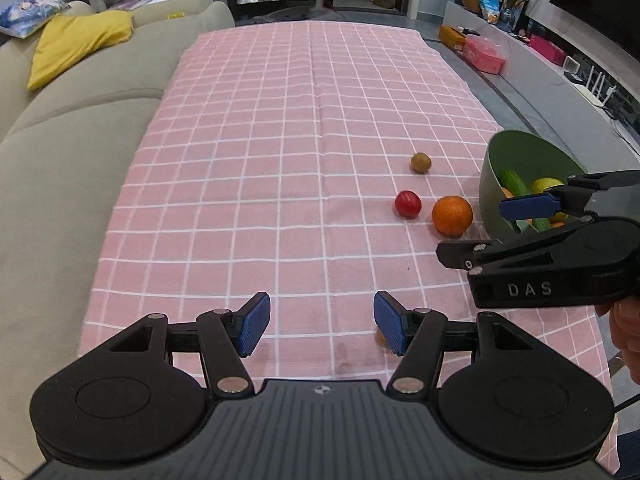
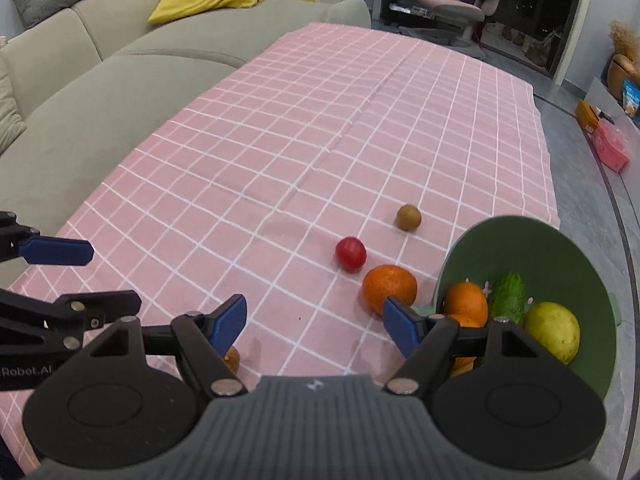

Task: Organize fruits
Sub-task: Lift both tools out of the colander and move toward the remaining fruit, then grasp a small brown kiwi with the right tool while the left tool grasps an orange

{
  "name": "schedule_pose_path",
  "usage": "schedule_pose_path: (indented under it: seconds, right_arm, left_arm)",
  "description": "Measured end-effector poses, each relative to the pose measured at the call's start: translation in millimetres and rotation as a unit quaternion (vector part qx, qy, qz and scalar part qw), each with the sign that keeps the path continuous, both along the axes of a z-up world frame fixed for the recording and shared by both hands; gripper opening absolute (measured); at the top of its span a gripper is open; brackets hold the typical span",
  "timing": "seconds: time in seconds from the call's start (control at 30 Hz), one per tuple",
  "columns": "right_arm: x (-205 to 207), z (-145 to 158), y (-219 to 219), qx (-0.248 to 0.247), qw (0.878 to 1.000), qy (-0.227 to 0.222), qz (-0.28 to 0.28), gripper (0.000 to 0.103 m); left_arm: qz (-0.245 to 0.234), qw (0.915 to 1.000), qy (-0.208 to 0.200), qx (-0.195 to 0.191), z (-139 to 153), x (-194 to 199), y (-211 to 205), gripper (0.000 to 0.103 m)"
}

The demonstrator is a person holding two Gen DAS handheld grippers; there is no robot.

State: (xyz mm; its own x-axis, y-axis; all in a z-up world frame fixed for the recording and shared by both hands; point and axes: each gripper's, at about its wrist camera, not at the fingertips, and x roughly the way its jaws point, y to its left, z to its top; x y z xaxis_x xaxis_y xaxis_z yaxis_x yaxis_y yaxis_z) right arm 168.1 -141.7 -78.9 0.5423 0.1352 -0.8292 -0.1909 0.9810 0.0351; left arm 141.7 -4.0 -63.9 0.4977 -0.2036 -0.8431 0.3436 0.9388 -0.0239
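In the left wrist view, the left tool point(image 1: 322, 326) is seen at 6 o'clock with its blue pads held apart and nothing gripped between them; only the pink checked cloth of the surface point(image 1: 256, 160) lies beneath. Toward 3 o'clock, three loose fruits are laid on the cloth: a small brown fruit point(image 1: 420, 163) farthest off, a red fruit point(image 1: 408, 203) nearer, and an orange point(image 1: 452, 215) just beside the red one. At the cloth's edge a green bowl point(image 1: 520, 152) is set just beside the orange, and a cucumber point(image 1: 516, 184) is seen inside it with other fruit. The right tool point(image 1: 488, 232) enters from 3 o'clock in front of the bowl, its fingers spread and empty. A beige sofa point(image 1: 80, 128) runs along the 9 o'clock side.

In the right wrist view, the right tool point(image 2: 314, 326) is shown at 6 o'clock, pads apart, nothing clamped. The orange point(image 2: 390, 286) is placed just beyond its right finger, the red fruit point(image 2: 351, 253) near it at 12 o'clock, the brown fruit point(image 2: 408, 217) farther off. The bowl point(image 2: 560, 256) stands at 3 o'clock, holding a second orange point(image 2: 466, 302), the cucumber point(image 2: 508, 294) and a yellow fruit point(image 2: 552, 330). Another small brownish fruit point(image 2: 233, 358) is partly hidden under the left finger. The left tool point(image 2: 104, 276) reaches in at 9 o'clock, open-fingered.
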Motion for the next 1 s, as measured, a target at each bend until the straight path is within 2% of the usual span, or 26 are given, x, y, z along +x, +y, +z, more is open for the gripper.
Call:
schedule_pose_path:
  seconds: [0.2, 0.37, 0.47, 0.53, 0.7, 0.77, 0.8, 0.83, 1.0]
  right_arm:
    - [-1, -17, -6, 0.013, 1.0, 0.009, -0.022, 0.072]
    - [-11, -32, 0, 0.028, 0.999, 0.006, -0.025, 0.069]
    - [-17, -39, 10, 0.045, 0.999, 0.008, -0.011, 0.064]
    - [-20, -45, 22, 0.049, 0.999, 0.011, 0.009, 0.056]
    - [-24, -64, 50, 0.04, 0.998, 0.025, 0.047, 0.046]
    - [-24, -69, 54, 0.041, 0.997, 0.03, 0.05, 0.036]
    - [-23, -71, 55, 0.04, 0.997, 0.031, 0.051, 0.025]
    - [-23, -73, 55, 0.04, 0.997, 0.032, 0.05, 0.019]
    - [-22, -73, 42, 0.051, 0.997, 0.032, 0.037, 0.019]
  left_arm:
    - [-0.017, 0.9997, 0.012, 0.008, -28, 11, 4, 0.07]
    - [-0.014, 0.9997, 0.013, 0.016, -34, 35, 17, 0.07]
    - [-0.016, 0.9995, 0.009, 0.025, -35, 48, 24, 0.07]
    - [-0.012, 0.9996, 0.007, 0.025, -35, 55, 30, 0.07]
    - [0.001, 0.9999, 0.012, 0.012, -37, 64, 41, 0.07]
    - [-0.002, 0.9999, 0.014, 0.01, -39, 63, 41, 0.07]
    - [-0.005, 0.9998, 0.015, 0.01, -40, 62, 41, 0.07]
    - [-0.008, 0.9998, 0.015, 0.009, -41, 61, 40, 0.07]
    - [-0.017, 0.9997, 0.018, 0.008, -44, 60, 34, 0.07]
